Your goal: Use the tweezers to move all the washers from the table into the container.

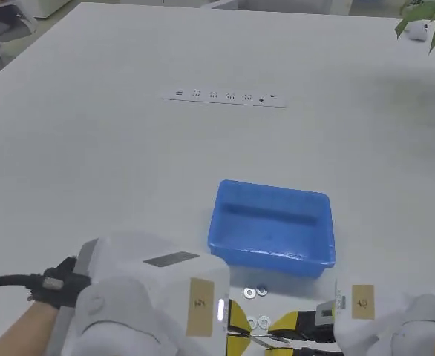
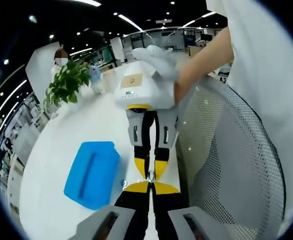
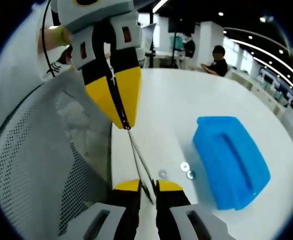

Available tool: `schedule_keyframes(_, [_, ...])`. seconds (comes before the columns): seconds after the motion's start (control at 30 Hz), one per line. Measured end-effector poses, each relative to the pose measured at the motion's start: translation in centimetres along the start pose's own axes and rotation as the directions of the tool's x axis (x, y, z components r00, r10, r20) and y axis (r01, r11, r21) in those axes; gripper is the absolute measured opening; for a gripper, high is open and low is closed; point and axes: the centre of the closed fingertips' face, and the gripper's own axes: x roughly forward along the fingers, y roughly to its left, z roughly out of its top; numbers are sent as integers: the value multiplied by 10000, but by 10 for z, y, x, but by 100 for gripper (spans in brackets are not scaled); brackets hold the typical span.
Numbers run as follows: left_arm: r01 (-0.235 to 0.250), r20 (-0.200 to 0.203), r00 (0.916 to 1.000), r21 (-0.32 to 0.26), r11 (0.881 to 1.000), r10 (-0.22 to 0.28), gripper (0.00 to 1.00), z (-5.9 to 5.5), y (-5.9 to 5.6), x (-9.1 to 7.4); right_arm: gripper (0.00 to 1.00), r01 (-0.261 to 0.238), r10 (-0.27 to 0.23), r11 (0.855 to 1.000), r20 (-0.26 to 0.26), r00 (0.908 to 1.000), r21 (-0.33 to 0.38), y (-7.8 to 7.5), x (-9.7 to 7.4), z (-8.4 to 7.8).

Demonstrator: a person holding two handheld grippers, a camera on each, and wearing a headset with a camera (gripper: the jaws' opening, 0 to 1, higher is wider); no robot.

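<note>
The container [image 1: 271,258] looked empty; the washers [image 1: 249,294] all lay by the bench's [image 1: 128,163] near edge. The left tongs [image 3: 125,124] pinched the tweezers [image 3: 138,160]. The right tongs [image 3: 147,189] stood narrow, grip unclear.

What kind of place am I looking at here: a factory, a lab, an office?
Most likely an open-plan office or lab workspace. There is a large white table, long strip lights on the ceiling, a leafy plant, and a person seated further back.
</note>
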Motion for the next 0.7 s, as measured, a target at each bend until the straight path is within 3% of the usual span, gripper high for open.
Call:
schedule_keyframes(0.37, [-447,-215,9988,-125,9989,444,0,1,24,-19,7,139,-203,9979,1013,9946,633,-15,6,29])
schedule_keyframes(0.7, [-251,-433,9988,-290,9993,238,0,1,30,-16,7,-173,48,9950,1260,9920,987,-15,16,34])
